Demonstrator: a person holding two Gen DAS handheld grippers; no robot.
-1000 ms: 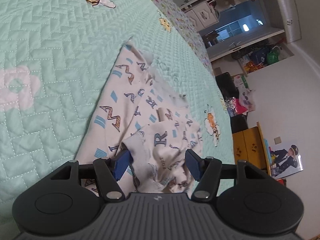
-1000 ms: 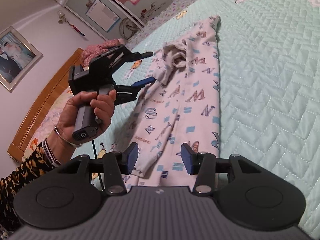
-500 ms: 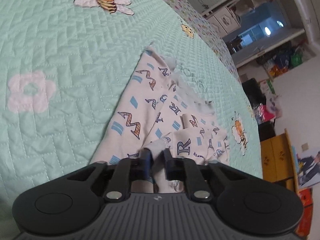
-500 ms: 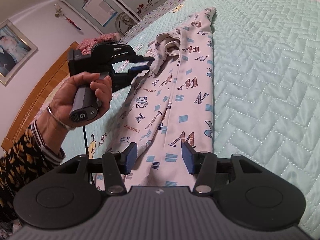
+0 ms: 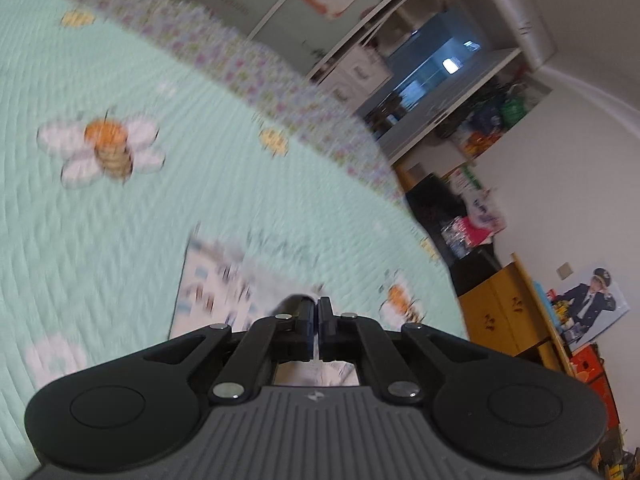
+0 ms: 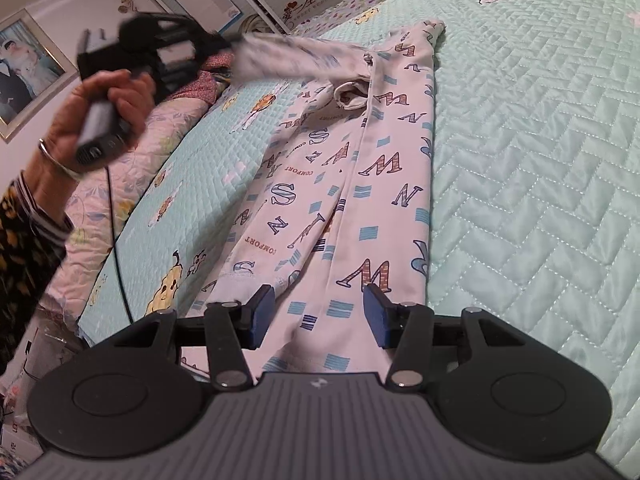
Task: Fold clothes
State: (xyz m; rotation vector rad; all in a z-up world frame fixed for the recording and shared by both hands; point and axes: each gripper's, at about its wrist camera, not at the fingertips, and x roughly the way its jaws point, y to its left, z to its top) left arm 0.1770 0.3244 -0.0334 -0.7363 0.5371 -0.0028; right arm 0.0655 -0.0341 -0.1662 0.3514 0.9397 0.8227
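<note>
My left tongs [image 6: 230, 46] are closed on one end of the garment [image 6: 360, 184] and hold that end up above the bed [image 6: 540, 140]. My right tongs [image 6: 318, 316] stand half open over the other end, which lies flat, and grip nothing.

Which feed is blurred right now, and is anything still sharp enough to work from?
Left wrist view: quilt and garment smeared by motion. Right wrist view: garment sharp beside the right gripper; only the left gripper and its lifted fabric are streaked.
</note>
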